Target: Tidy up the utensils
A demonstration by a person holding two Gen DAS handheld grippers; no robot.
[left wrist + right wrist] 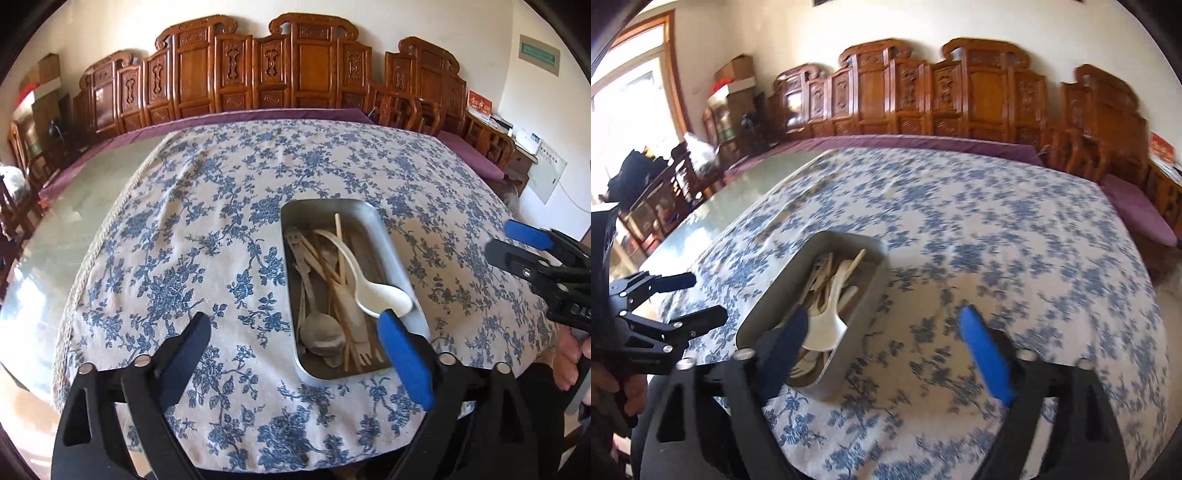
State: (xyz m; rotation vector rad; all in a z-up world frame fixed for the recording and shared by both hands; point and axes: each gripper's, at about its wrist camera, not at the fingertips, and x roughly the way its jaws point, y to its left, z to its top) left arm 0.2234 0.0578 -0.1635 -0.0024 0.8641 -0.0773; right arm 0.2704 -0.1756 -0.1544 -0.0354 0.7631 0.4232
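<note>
A metal tray lies on the blue-flowered tablecloth and holds a white ceramic spoon, a metal spoon, wooden chopsticks and wooden forks. My left gripper is open and empty, held above the tray's near left side. My right gripper is open and empty, held above the cloth just right of the tray; its left finger overlaps the tray's near end. The white spoon shows there too. The right gripper appears at the right edge of the left wrist view.
The flowered tablecloth covers most of a glass-topped table. Carved wooden benches with purple cushions line the wall behind. The left gripper shows in the right wrist view at the left.
</note>
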